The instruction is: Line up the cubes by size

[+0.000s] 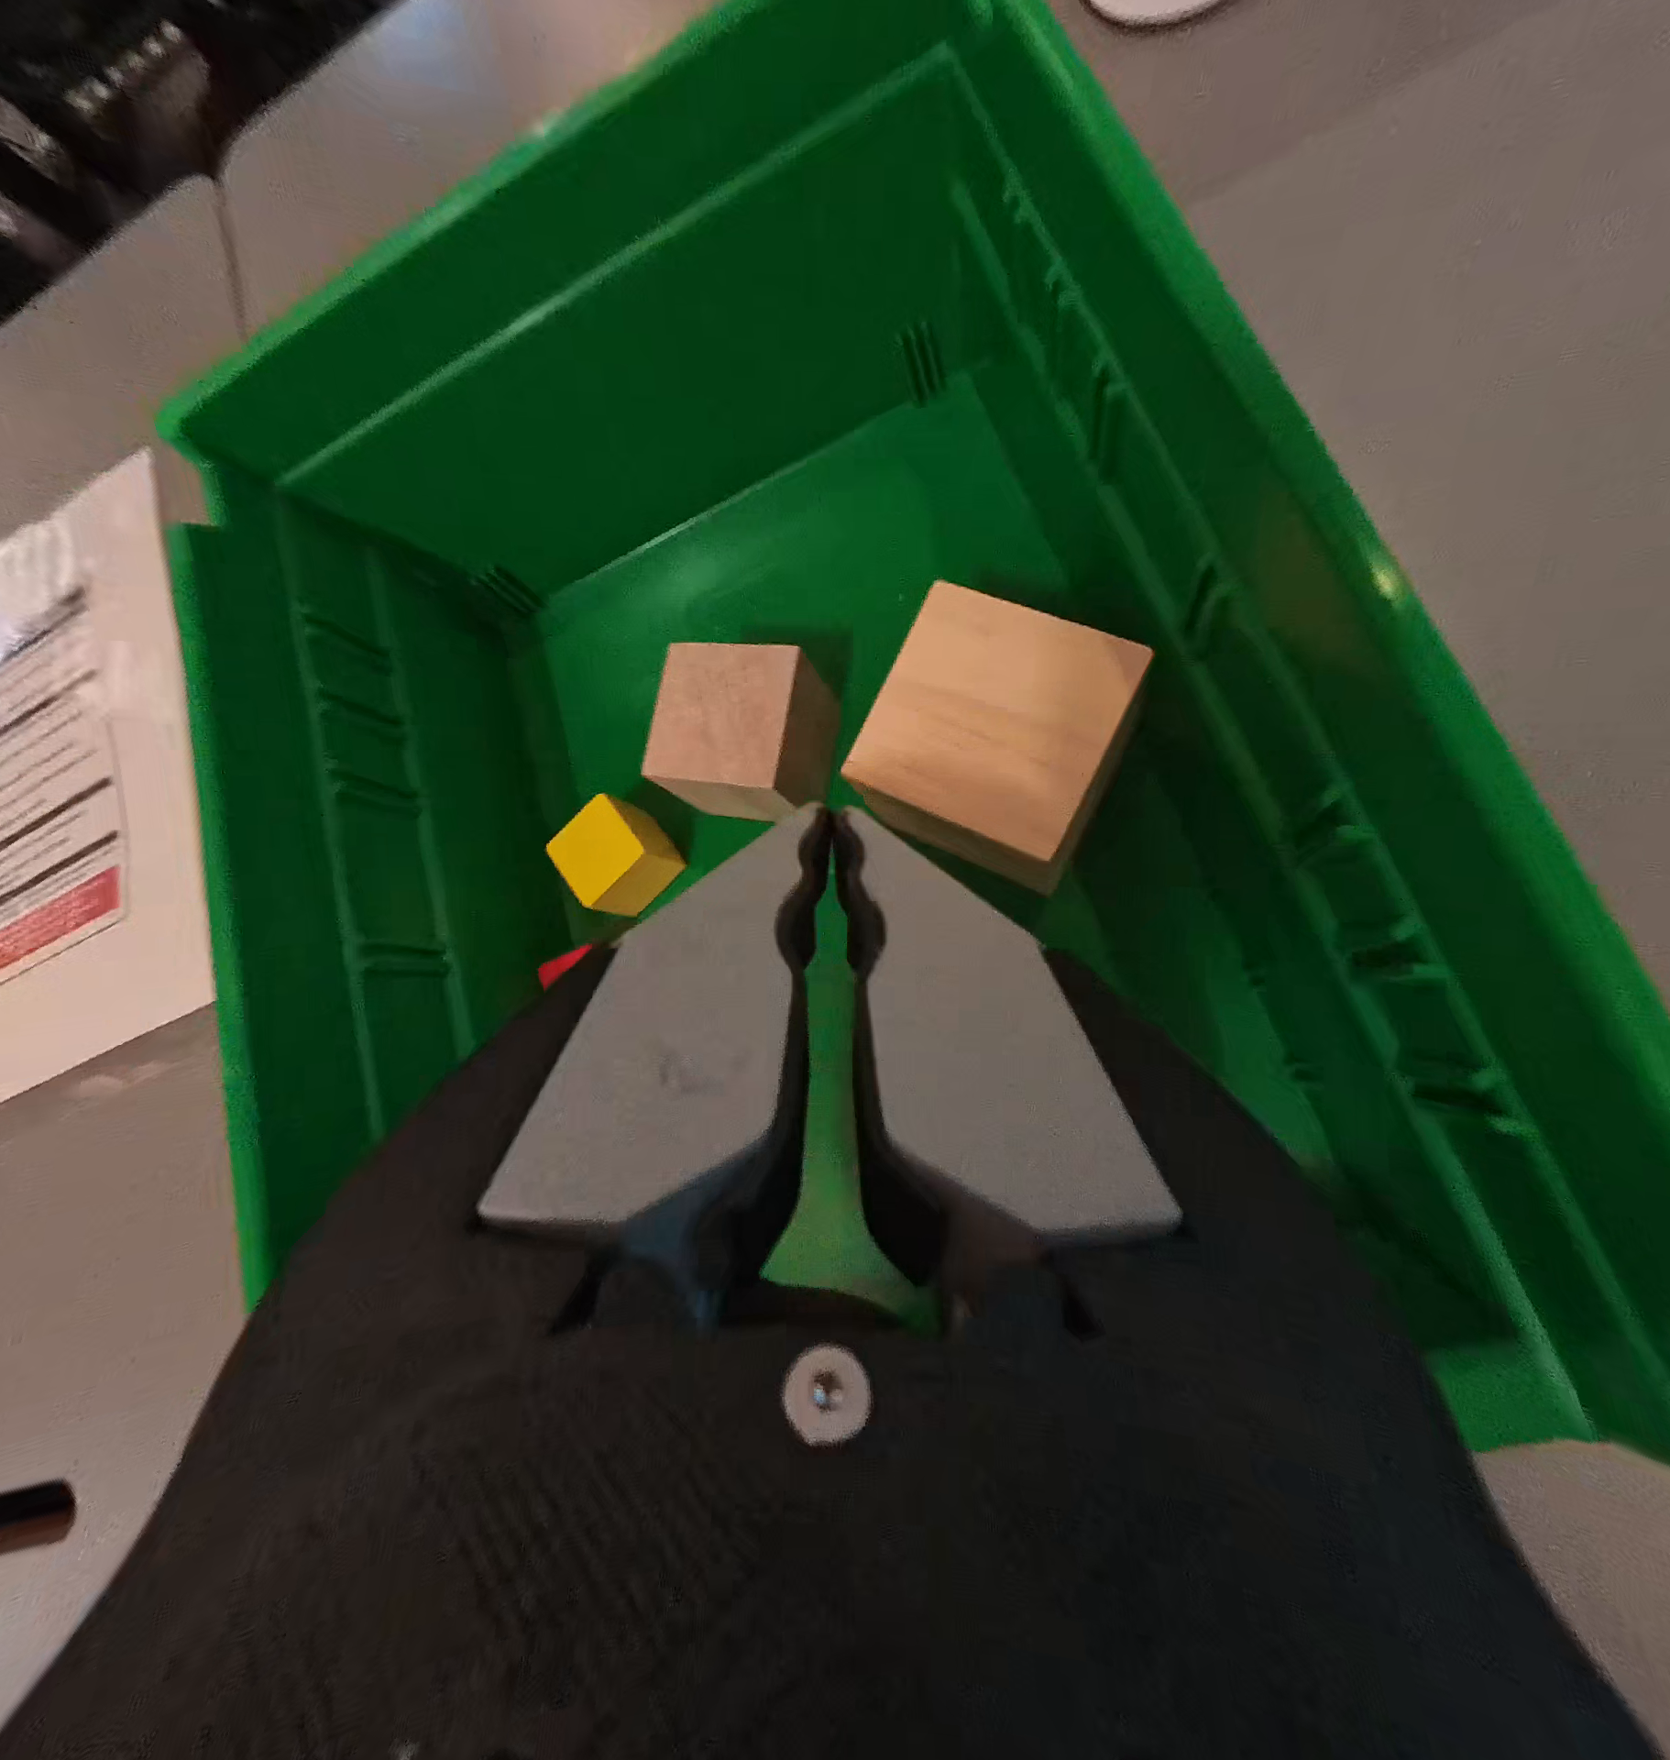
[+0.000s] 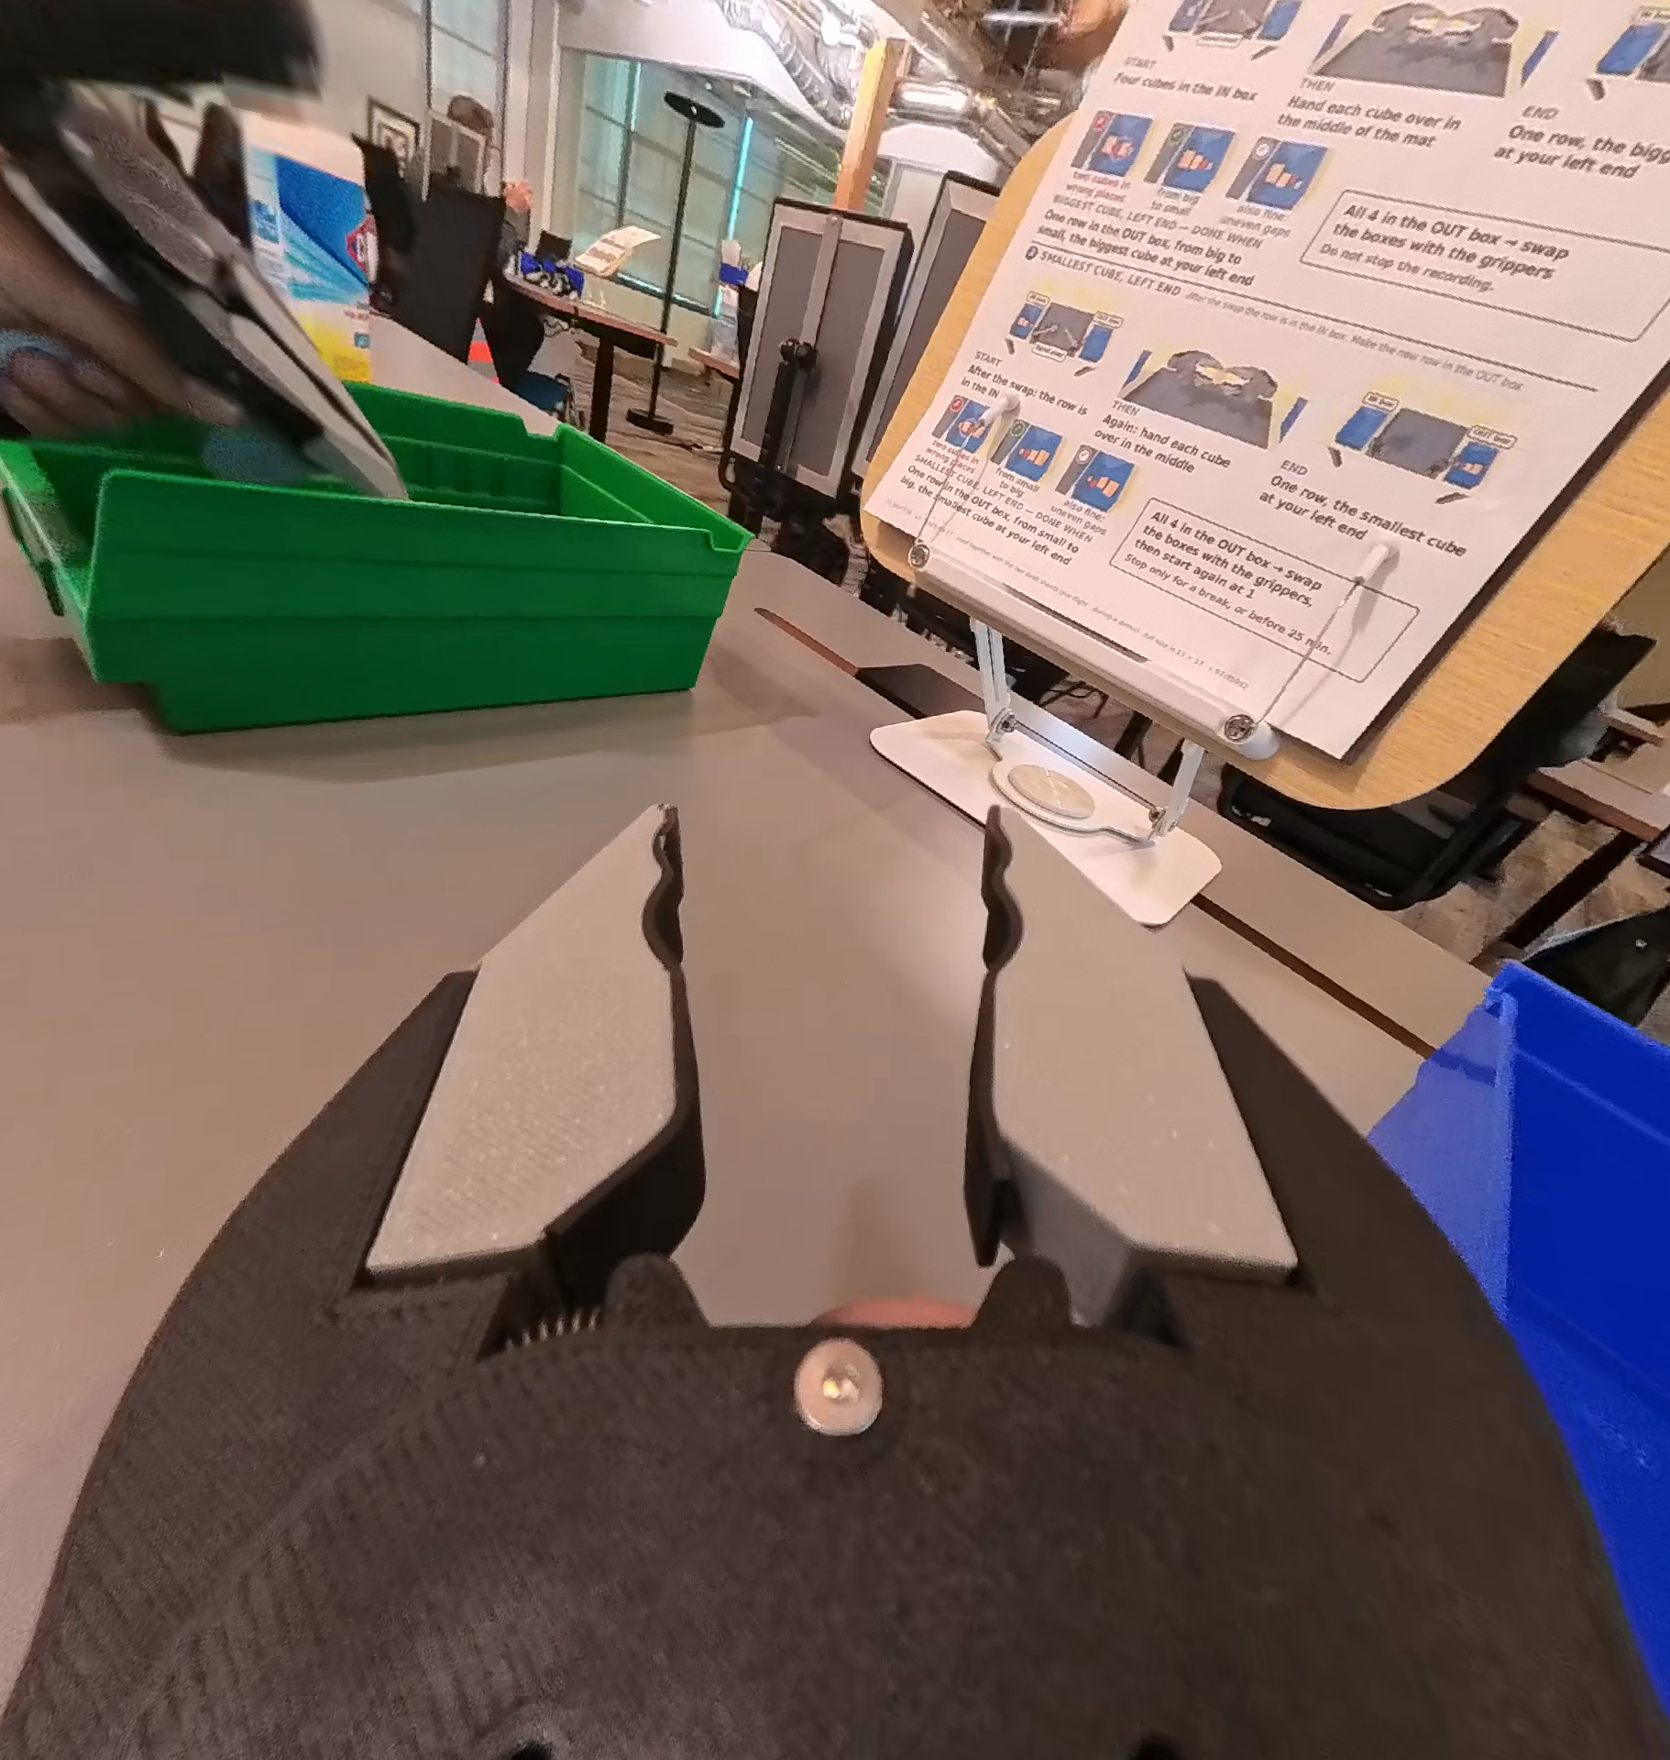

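Left gripper [image 1: 826,819] pinched closed and empty inside the green bin [image 1: 1193,400]; right gripper [image 2: 826,824] wide open and empty over the table [image 2: 241,905].

We see the left tips nearly touching, nothing between them, aimed at the gap between the mid cube [image 1: 731,724] and the big cube [image 1: 993,724], both plain wood on the bin floor. Yellow cube [image 1: 612,852], the smallest fully seen, sits just left of the tips, near the mid cube. A red sliver [image 1: 565,967] peeks past the left finger; we cannot tell what it is. A printed sheet [image 1: 41,743] lies on the table left of the bin. From the right wrist view we see a hand [image 2: 41,343] holding the left gripper down into the bin, a blue bin [image 2: 1593,1238] just right of the open fingers, and an instruction sheet on a stand [image 2: 1336,333] beyond them.
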The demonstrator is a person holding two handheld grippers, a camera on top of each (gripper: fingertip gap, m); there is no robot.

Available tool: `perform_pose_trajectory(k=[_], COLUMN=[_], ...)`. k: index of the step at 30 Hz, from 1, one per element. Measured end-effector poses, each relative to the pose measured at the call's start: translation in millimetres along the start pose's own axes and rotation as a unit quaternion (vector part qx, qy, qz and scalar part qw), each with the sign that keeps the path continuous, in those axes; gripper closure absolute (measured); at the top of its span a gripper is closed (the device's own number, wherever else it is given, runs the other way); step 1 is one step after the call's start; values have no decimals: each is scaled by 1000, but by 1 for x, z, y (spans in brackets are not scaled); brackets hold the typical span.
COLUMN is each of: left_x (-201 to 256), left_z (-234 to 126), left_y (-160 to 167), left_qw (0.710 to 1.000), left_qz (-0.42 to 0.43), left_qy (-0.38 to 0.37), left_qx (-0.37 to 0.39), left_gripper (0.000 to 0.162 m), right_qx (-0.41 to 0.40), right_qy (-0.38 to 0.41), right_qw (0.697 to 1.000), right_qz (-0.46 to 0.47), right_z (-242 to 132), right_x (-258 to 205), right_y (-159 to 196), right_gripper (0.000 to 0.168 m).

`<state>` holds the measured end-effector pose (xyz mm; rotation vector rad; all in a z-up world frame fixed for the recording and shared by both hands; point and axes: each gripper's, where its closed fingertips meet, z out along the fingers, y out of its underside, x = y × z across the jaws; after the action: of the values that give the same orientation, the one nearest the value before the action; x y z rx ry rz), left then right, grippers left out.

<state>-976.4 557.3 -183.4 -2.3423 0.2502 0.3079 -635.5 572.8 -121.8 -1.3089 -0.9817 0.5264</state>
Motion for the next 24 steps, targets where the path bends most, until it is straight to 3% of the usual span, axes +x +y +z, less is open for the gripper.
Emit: perform_pose_trajectory(k=[5, 7, 10, 13, 17, 21, 24], left_x=[-2, 10, 41, 55, 42, 62, 79], left_z=[-81, -119, -156, -176, -186, -197, -218], left_y=[-31, -40, -42, -42, -44, -57, -69], left_qw=[979, 959, 939, 924, 920, 896, 857], left_qz=[-60, -94, -115, -117, -119, -151, -157], left_qy=[-48, -35, 13, 23, -22, 66, 143], left_qx=[190, 266, 323, 363, 372, 413, 470], left_gripper=[162, 162, 162, 162, 162, 162, 162], right_qx=[-6, -10, -17, -19, -21, -29, -33], right_qy=[2, 4, 8, 15, 26, 29, 23], right_qw=[1000, 1000, 1000, 1000, 999, 999, 999], right_qz=[3, -2, -6, -6, -1, 9, 3], right_z=[1, 2, 4, 4, 3, 4, 6], right_x=[2, 1, 2, 6, 12, 16, 12], right_y=[4, 6, 10, 11, 14, 19, 22], right_gripper=[107, 107, 107, 108, 108, 107, 107])
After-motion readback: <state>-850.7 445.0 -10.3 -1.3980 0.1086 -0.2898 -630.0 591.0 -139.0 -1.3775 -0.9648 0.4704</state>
